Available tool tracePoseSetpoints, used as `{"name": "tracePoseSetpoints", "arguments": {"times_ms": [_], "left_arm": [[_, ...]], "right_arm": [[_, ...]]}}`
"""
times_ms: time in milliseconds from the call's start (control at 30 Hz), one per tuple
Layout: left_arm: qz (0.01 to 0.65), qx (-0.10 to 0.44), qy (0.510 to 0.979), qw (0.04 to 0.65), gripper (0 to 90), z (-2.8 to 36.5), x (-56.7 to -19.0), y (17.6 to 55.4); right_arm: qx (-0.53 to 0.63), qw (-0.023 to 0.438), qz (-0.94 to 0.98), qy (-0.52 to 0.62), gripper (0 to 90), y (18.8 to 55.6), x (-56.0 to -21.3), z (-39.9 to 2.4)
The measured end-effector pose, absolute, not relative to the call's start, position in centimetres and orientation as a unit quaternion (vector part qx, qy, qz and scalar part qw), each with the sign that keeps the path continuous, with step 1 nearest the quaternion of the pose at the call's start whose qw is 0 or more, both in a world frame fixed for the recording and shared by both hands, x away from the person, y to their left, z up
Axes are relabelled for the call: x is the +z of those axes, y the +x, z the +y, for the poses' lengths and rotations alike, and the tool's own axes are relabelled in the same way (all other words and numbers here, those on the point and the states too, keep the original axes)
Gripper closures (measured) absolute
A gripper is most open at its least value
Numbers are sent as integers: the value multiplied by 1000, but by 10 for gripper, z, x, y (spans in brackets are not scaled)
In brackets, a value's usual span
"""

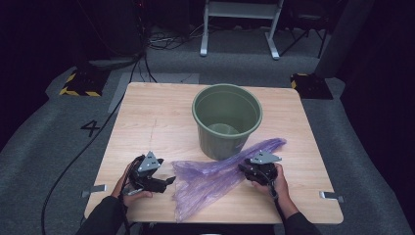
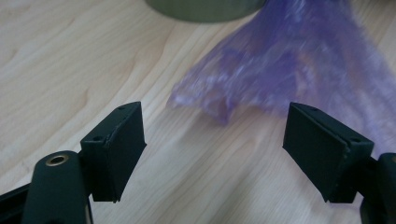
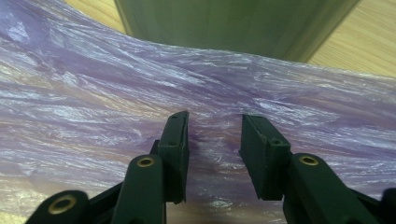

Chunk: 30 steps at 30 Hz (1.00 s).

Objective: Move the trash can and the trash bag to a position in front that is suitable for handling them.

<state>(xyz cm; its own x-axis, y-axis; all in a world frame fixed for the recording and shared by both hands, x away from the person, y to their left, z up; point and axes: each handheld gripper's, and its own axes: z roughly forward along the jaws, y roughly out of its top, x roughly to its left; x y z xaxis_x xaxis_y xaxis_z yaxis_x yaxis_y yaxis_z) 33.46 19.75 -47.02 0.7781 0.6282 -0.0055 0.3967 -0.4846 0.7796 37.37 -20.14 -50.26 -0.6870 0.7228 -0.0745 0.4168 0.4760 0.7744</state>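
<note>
We worked at a pale wooden table (image 1: 147, 117) on grey carpet in a dark room; a yellow-and-black striped block (image 1: 80, 83) lay beyond its far left corner; a green bucket (image 1: 227, 120) stood upright at the table's middle, nothing visible inside; a crumpled purple plastic bag (image 1: 210, 178) lay flat just in front of it; our left gripper (image 2: 212, 140) stood wide open, holding nothing, just short of the bag's edge; our right gripper (image 3: 214, 140) hung part-open over the bag, its pads not pressing it.
</note>
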Motion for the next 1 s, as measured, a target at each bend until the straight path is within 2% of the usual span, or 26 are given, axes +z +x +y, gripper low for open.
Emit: {"name": "tracePoseSetpoints", "arguments": {"times_ms": [133,267,333,367,467,500,600,700,933,967,1000], "left_arm": [[292,173,849,404,208,186,-462,332],[261,142,860,416,214,176,-465,333],[250,131,867,411,214,171,-470,333],[247,121,871,406,214,167,-473,333],[238,103,884,389,213,160,-482,333],[238,98,885,388,213,158,-484,334],[234,87,891,380,214,152,-490,334],[229,88,900,359,213,144,-499,334],[222,88,897,371,211,145,-502,335],[222,88,896,375,209,146,-502,336],[220,88,896,375,208,147,-503,336]], "right_arm": [[382,199,835,342,602,374,-503,-202],[383,197,835,342,547,375,-503,-201],[381,195,834,348,477,376,-503,-202],[381,195,834,348,477,376,-503,-202],[385,191,833,349,397,376,-503,-203],[396,190,826,353,349,375,-502,-205],[401,193,820,358,333,374,-500,-209],[408,202,814,361,299,372,-495,-216],[412,231,792,386,259,371,-483,-236],[410,239,787,395,247,372,-482,-240],[401,254,777,412,199,377,-477,-249]]}}
